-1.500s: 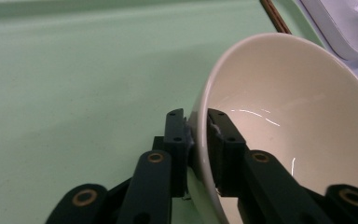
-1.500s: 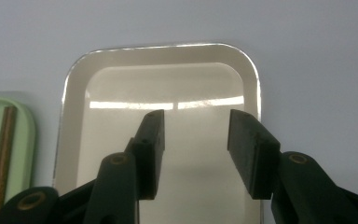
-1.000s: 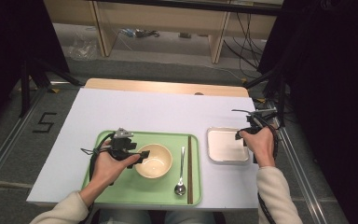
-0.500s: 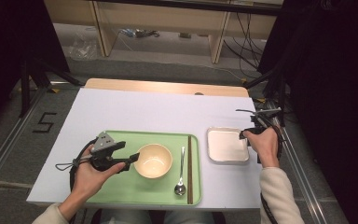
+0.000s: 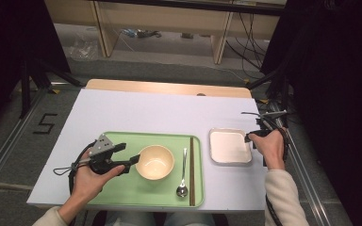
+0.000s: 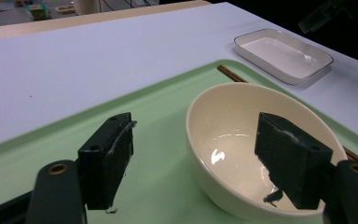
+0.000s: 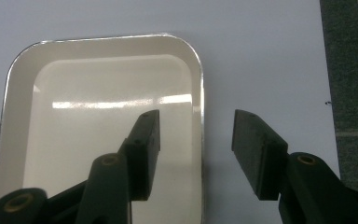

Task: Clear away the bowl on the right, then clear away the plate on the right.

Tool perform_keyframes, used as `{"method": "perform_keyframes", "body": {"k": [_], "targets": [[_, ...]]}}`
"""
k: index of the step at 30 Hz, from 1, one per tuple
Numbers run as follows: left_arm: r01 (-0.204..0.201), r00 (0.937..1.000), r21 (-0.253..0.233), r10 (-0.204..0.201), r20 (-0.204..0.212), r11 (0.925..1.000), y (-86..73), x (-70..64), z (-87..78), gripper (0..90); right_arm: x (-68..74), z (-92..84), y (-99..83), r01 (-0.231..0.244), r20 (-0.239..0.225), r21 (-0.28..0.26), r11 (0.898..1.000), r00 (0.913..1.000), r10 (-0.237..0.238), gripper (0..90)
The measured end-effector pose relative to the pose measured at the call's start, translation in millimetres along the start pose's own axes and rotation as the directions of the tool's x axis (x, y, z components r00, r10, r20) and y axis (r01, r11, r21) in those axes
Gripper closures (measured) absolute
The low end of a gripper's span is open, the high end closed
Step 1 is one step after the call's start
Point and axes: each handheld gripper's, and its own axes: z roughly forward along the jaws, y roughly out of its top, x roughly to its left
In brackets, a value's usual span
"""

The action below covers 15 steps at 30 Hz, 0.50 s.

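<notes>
Centrally, white rectangular table (image 5: 141, 113) bears green plastic tray (image 5: 122, 188) at near edge. Round cream bowl (image 5: 155, 161) glossy, empty, on tray; left gripper (image 5: 133, 160) jaws apart, straddling bowl rim. Right gripper (image 7: 196, 149) jaws apart, straddling white rectangular dish (image 7: 98, 116) rim. High view adds metal spoon (image 5: 182, 179), brown chopsticks (image 5: 192, 169).

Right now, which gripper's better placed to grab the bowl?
Left. The left gripper is open beside the bowl on the green tray, its jaws straddling the rim in the left gripper view. The right gripper is open over the white dish's edge.
</notes>
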Motion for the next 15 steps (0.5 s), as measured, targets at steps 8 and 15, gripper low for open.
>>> {"method": "perform_keyframes", "body": {"k": [8,15], "targets": [[0.000,1.0000,0.002,0.000,0.006,1.0000,0.3,-1.8,1.8,27.8,0.4,-1.5,1.9,0.028,0.000,-0.005,1.000,0.9996,-0.028,53.1],[0.007,1.0000,0.010,-0.007,0.003,0.9999,-0.3,-1.7,3.4,28.1,-0.7,1.7,3.1,0.004,-0.003,0.014,1.000,1.0000,-0.004,54.3]]}}
